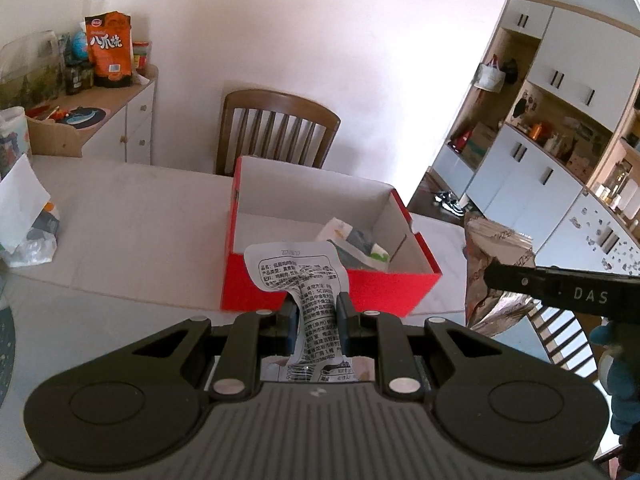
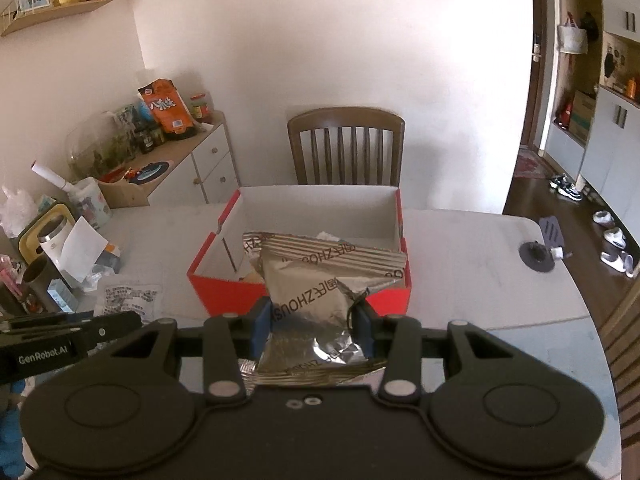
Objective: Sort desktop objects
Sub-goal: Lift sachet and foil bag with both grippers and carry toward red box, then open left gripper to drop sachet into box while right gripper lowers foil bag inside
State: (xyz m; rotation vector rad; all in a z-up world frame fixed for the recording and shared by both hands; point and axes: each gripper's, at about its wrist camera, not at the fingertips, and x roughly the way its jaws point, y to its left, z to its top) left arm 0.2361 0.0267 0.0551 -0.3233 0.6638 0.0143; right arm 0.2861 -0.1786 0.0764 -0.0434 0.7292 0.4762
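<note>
Two packets are in hand at once, both near the red box [image 2: 296, 294] that stands in the middle of the table [image 2: 460, 280] towards its far edge. The left gripper [image 1: 317, 316] is pinched almost closed on a thin white printed sachet [image 1: 298, 270], gripped through its crumpled middle so that the top flap stands up in front of the box's near wall. The right gripper [image 2: 311, 322] stands about half-way closed on a plump silver foil bag [image 2: 308, 296], pads pressing both its sides, with the bag's top edge reaching over the box's near rim. The box already holds a few packets against its right wall, while the left part of its floor looks bare. To do this step well, I would judge that each packet should be carried fully past the near rim before any release, since the sachet's floppy flap could catch on the red wall and fold back onto the table. Better to drop the bulky bag first, over the bare floor, then the sachet on top. The two grippers are close together, so one should go in at a time. More packets and clutter [image 2: 80, 264] lie by the table's left edge, so the sorting looks far from finished.
</note>
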